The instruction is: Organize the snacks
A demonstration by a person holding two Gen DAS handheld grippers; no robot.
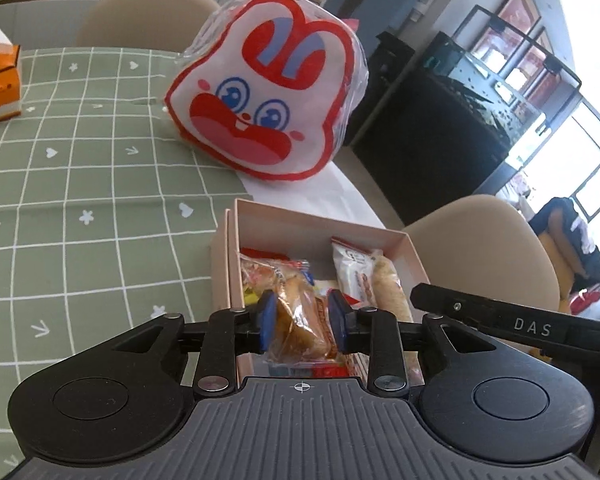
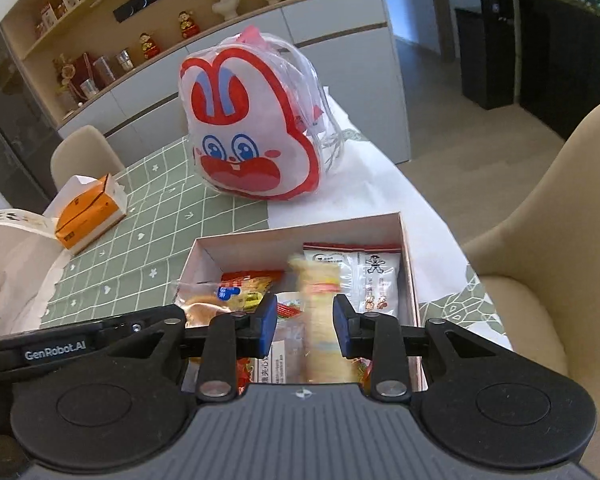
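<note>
Lying lengthwise away from camera inside pink box (image 2: 406, 264): long roll snack (image 2: 324, 320), blurred, between right gripper (image 2: 305, 326) jaws, nearly closed, apparently gripping it. Left gripper (image 1: 303, 322): part-open, wrapped bread packet (image 1: 300, 328) between pads; contact unclear. Counted: one box, one rabbit-face bag (image 1: 272, 100), one orange tissue box (image 2: 90, 212).

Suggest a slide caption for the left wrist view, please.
Left gripper holding a wrapped pastry over the pink snack box.
</note>
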